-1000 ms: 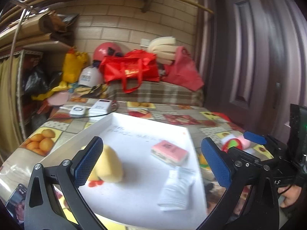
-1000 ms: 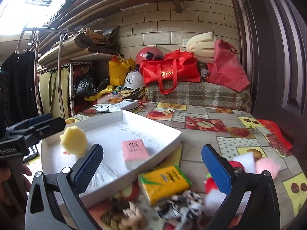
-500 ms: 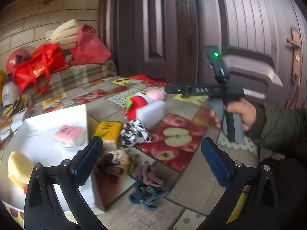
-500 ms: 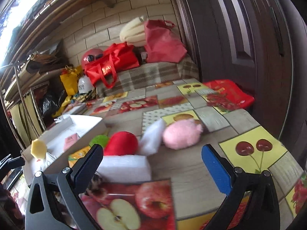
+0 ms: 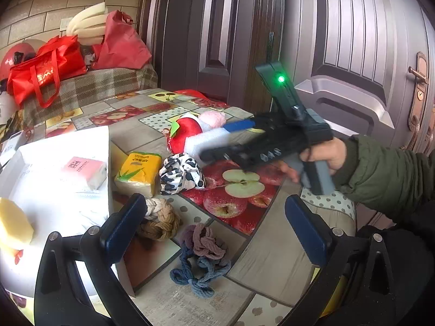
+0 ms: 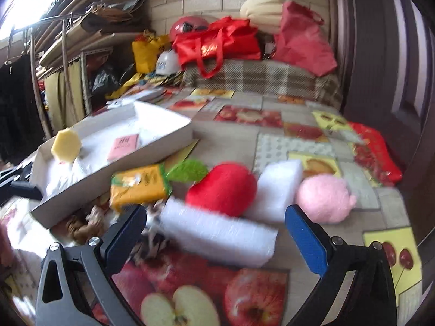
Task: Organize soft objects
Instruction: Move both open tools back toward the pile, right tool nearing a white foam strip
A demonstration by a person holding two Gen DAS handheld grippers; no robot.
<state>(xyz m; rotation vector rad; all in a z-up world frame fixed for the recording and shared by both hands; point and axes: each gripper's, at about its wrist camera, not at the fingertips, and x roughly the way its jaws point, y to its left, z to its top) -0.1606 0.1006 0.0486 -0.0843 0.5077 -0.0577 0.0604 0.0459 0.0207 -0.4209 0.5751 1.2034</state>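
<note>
The right gripper is held low over the bench, jaws spread wide and empty. A white foam block is framed squarely between them, touching neither pad; a red plush apple is seen just behind it at 12 o'clock, a pink plush ball at 1 o'clock. The left gripper is also held with jaws apart, nothing clasped; a purple-blue knitted tie lies between them, a braided beige band just beside the left pad. In the white tray at 10 o'clock, a pink tissue pack carries print too small to read.
</note>
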